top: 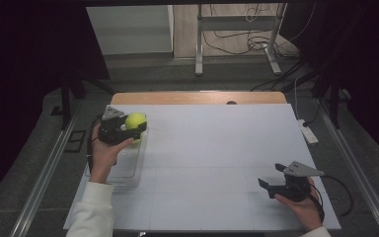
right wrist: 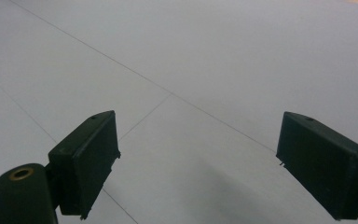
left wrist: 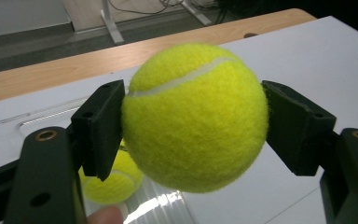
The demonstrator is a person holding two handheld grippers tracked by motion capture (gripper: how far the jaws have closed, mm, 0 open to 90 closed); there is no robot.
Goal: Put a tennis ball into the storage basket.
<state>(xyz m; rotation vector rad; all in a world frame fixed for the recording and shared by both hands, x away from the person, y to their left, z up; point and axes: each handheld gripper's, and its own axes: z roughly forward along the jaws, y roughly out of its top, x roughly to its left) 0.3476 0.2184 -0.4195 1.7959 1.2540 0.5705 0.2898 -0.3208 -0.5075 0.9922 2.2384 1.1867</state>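
gripping a tennis ball, left tool hides a second ball; right tool gapes empty.

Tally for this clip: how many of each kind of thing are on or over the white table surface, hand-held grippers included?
Tennis balls: 2, one clamped in the left gripper, one lower down inside the box
Clear plastic box: 1
Grippers: 2, counting the right gripper, open over the table
Total: 5
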